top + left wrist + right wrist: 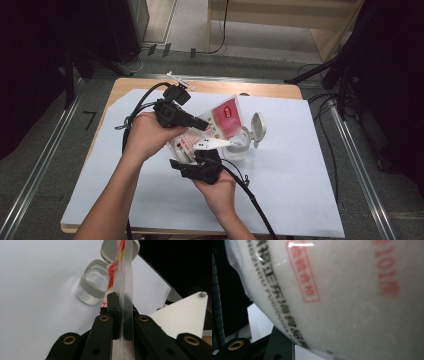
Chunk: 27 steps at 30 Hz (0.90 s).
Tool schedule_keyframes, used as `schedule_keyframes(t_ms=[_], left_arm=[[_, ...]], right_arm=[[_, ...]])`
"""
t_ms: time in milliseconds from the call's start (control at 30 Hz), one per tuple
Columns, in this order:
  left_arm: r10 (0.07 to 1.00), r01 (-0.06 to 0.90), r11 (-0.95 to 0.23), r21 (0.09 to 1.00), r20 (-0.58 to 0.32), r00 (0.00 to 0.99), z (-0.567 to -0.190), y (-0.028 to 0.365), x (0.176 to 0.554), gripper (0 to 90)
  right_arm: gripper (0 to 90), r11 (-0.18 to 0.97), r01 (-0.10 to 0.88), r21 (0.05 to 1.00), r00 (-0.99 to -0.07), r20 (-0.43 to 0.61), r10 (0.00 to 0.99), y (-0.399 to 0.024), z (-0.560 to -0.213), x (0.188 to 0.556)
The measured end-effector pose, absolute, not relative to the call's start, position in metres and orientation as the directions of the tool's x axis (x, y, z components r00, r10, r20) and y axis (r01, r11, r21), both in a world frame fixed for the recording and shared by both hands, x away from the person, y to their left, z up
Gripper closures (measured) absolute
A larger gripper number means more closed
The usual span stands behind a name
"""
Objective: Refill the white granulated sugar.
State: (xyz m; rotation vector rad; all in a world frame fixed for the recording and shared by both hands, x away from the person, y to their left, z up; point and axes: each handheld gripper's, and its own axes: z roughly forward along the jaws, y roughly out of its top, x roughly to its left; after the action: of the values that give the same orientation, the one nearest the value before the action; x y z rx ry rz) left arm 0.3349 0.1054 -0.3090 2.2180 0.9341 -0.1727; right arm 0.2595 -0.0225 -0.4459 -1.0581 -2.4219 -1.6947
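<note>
One bag (220,125) of white grains hangs tilted over one clear jar (239,146) near the middle of the desk (300,190), lid flipped back. Left gripper (120,312) is clamped on the bag's flat edge; right gripper (200,167) holds its full lower part.

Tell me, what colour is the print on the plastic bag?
Red and black print on the white bag, best in the right gripper view.
</note>
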Motion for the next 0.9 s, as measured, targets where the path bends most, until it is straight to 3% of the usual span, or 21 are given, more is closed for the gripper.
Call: schedule_keyframes(t_ms=[633, 900], left_arm=[[0.487, 0.588, -0.552, 0.592, -0.344, 0.803, -0.314, 0.103, 0.343, 85.1], [0.534, 0.633, -0.527, 0.567, -0.359, 0.766, -0.314, 0.093, 0.348, 88.6]], right_arm=[[61.8, 0.115, 0.58, 0.806, -0.757, 0.482, 0.441, -0.03, -0.449, 0.262], [59.6, 0.12, 0.577, 0.808, -0.755, 0.472, 0.455, -0.03, -0.445, 0.265]])
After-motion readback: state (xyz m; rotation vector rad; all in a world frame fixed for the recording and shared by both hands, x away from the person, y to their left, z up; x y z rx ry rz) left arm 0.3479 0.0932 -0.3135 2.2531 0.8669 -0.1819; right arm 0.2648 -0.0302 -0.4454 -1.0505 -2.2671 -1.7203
